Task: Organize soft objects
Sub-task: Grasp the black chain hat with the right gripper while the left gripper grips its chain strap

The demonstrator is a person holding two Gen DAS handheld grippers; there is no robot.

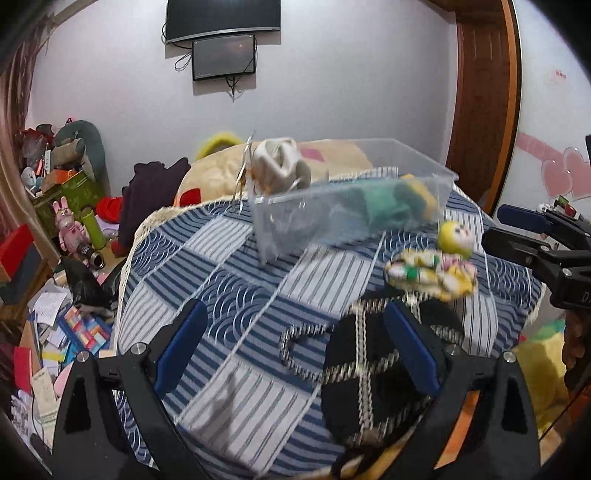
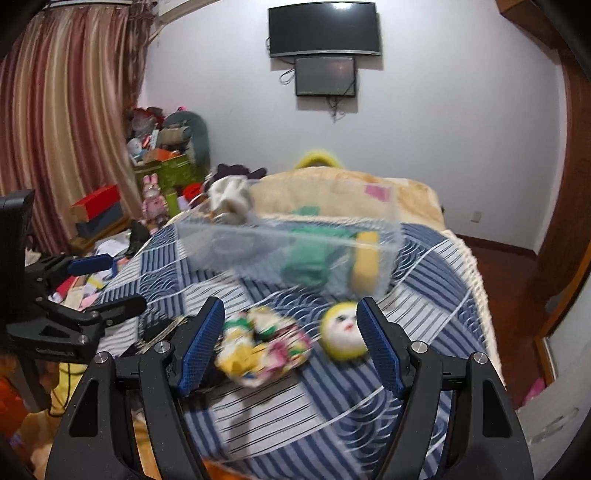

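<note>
A clear plastic box (image 1: 351,218) (image 2: 295,251) stands on the blue striped bedspread (image 1: 229,280) (image 2: 424,295) and holds green and yellow soft things, with a grey-white cloth (image 1: 279,168) (image 2: 231,203) over its left corner. A yellow doll with a white face (image 1: 432,264) (image 2: 280,345) lies in front of the box. A black cloth with gold bands (image 1: 365,369) lies near the bed's front edge. My left gripper (image 1: 295,347) is open, its right finger over the black cloth. My right gripper (image 2: 291,343) is open around the doll, above it.
A beige blanket (image 2: 332,192) lies behind the box. Toys, boxes and papers (image 1: 62,295) clutter the floor left of the bed. Curtains (image 2: 55,129) hang at the left, a TV (image 2: 325,29) on the far wall. A wooden door (image 1: 484,92) stands at the right.
</note>
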